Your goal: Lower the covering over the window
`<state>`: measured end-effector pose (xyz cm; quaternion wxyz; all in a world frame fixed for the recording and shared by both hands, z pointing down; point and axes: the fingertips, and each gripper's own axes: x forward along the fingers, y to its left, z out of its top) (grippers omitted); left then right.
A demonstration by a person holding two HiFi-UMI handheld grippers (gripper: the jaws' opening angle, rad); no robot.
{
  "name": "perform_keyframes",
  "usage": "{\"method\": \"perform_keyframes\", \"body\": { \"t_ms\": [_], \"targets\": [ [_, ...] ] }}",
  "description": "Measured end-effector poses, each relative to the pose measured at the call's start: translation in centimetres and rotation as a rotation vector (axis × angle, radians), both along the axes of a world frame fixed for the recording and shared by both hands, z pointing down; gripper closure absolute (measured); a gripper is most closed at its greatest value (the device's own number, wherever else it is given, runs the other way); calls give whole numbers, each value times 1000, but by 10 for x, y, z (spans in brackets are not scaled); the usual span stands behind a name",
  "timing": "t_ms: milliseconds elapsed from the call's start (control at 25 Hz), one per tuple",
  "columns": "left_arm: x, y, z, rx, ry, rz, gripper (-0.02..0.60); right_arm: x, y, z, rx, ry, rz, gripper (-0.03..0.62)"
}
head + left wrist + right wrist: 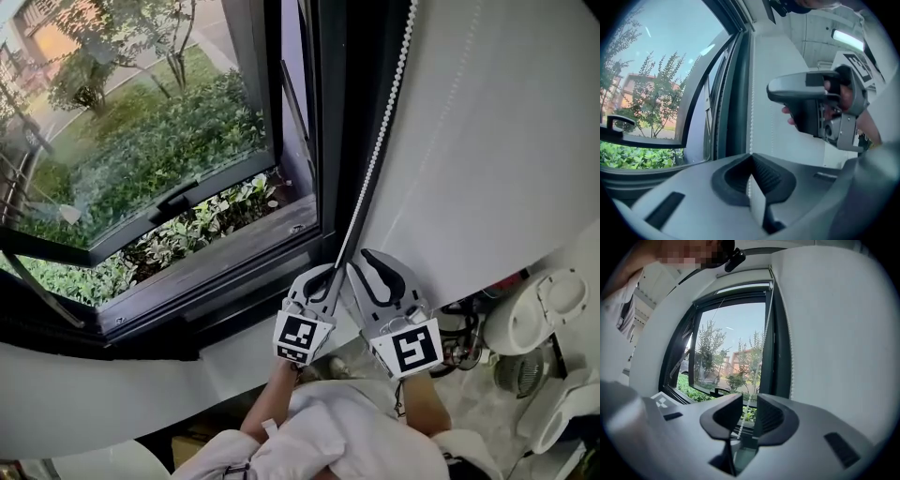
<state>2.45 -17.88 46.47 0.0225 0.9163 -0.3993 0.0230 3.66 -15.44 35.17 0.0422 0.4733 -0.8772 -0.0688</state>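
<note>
The bead chain [380,150] is hung along the window's [141,141] right frame and clamped in the left gripper's [328,277] closed jaws. The right gripper's [360,257] jaws are held apart, with the chain seen between them, ungripped. The blind [743,287] is seen as a pale strip at the window's top.

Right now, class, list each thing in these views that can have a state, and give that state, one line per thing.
window sash: open, swung outward.
roller blind: raised to the top of the window, glass uncovered.
bead chain: pulled straight, pinched at its lower part.
left gripper: fingers shut on the bead chain.
right gripper: fingers open; a strand of the bead chain runs between them, not gripped.
</note>
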Motion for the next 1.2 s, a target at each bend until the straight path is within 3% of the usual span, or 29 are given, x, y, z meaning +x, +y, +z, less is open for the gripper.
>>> {"method": "perform_keyframes", "body": {
  "t_ms": [520, 640, 800, 1200],
  "targets": [
    [8, 27, 0, -18, 31, 44, 569, -6, -17, -41, 68, -92, -54, 485],
    [10, 29, 1, -17, 33, 53, 569, -10, -16, -42, 85, -82, -57, 559],
    [11, 35, 8, -33, 38, 65, 569, -13, -10, -34, 110, -87, -43, 580],
    [12, 44, 53, -111, -2, 68, 569, -19, 1, 5, 41, -114, -67, 583]
  ]
}}
